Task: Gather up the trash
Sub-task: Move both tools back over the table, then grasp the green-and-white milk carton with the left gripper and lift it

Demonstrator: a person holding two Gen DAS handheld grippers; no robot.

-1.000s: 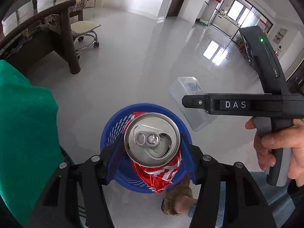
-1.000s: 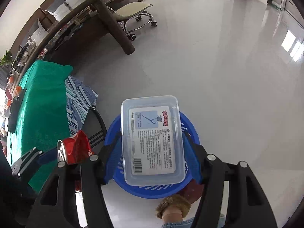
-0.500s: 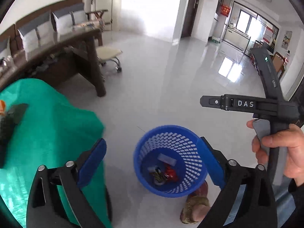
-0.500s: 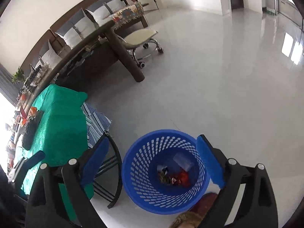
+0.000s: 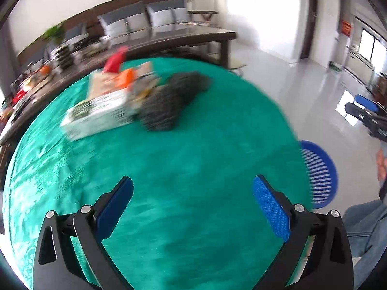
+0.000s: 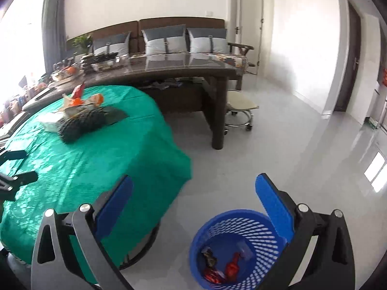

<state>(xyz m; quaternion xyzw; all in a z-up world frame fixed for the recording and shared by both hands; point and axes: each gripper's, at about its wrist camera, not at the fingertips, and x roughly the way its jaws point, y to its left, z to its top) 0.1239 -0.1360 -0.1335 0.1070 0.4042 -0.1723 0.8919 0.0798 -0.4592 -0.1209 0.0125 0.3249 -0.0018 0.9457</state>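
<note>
1. Both cameras swung up off the bin since 0.5 s ago; left view now looks over the green-clothed table (image 5: 193,157), right view takes in table edge, floor and bin.
2. Can and clear plastic box, gripped 1.0 s ago, are out of both grippers; red crushed can (image 6: 233,267) lies at the bottom of the blue basket (image 6: 261,224), with other scraps beside it, too small to identify.
3. Left gripper (image 5: 193,210): jaws spread wide, nothing between them, over the tablecloth.
4. Right gripper (image 6: 193,210): jaws spread wide, nothing held, just above the basket rim; also shows at the right edge of the left view.
5. Basket stands on the floor just beside the table's edge.
6. Remaining trash on the table: white carton (image 5: 96,113), orange wrapper (image 5: 125,78), dark mesh bag (image 5: 169,101), clustered at the far side. Left view is motion-blurred, details unclear.
7. Dark wooden desk (image 6: 183,70) behind the table, rolling stool (image 6: 239,106) under its end.
</note>
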